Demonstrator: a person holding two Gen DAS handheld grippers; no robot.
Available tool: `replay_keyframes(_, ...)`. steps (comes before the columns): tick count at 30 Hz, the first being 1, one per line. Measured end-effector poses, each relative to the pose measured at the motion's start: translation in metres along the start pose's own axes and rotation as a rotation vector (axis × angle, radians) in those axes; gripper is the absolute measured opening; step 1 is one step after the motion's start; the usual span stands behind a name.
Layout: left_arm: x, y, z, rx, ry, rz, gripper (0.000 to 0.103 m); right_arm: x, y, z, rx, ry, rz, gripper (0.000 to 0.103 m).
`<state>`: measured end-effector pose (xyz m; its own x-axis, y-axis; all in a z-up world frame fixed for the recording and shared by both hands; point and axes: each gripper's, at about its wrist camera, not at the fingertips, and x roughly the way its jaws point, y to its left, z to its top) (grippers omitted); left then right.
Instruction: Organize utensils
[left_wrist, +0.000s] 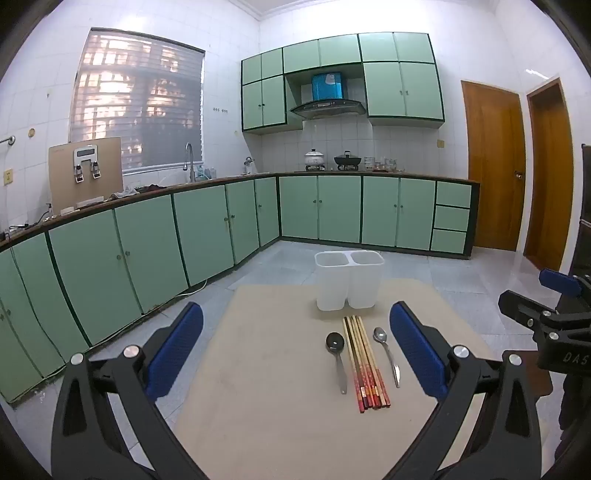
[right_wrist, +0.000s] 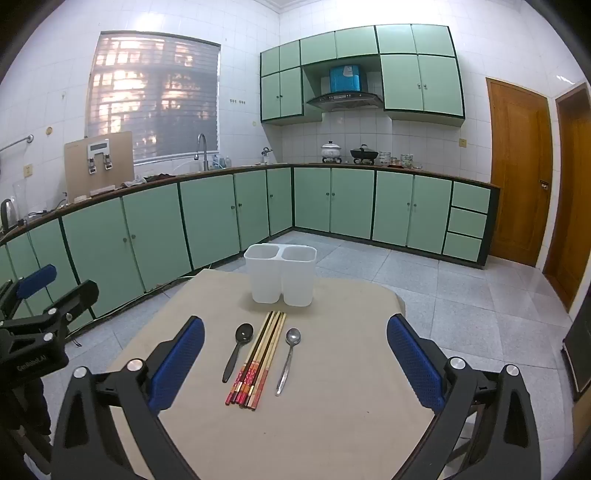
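Observation:
A white two-compartment utensil holder (left_wrist: 349, 280) (right_wrist: 281, 275) stands empty at the far side of a beige table (left_wrist: 266, 387) (right_wrist: 332, 406). In front of it lie a black spoon (left_wrist: 337, 356) (right_wrist: 238, 349), a bundle of several chopsticks (left_wrist: 365, 363) (right_wrist: 258, 360) and a steel spoon (left_wrist: 387, 354) (right_wrist: 289, 358), side by side. My left gripper (left_wrist: 295, 345) is open and empty, held above the near table, left of the utensils. My right gripper (right_wrist: 295, 349) is open and empty, above the near table with the utensils between its fingers in view.
Green kitchen cabinets (left_wrist: 147, 251) run along the left and back walls under a counter with a sink, pots and a cardboard box. Two wooden doors (right_wrist: 517, 166) are at the right. Tiled floor surrounds the table.

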<state>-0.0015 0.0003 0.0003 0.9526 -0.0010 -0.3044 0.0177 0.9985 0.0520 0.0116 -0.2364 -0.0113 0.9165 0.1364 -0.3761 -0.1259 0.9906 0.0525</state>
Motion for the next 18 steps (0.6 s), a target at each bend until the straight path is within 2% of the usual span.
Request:
replay_keyframes(16, -0.010, 0.017, 0.002, -0.006, 0.002, 0.002, 0.098, 0.000, 0.000, 0.000, -0.001, 0.003, -0.001, 0.097)
replay_keyframes(18, -0.006, 0.008, 0.003, -0.004, 0.004, 0.004, 0.098, 0.000, 0.000, 0.000, 0.000, 0.003, 0.000, 0.097)
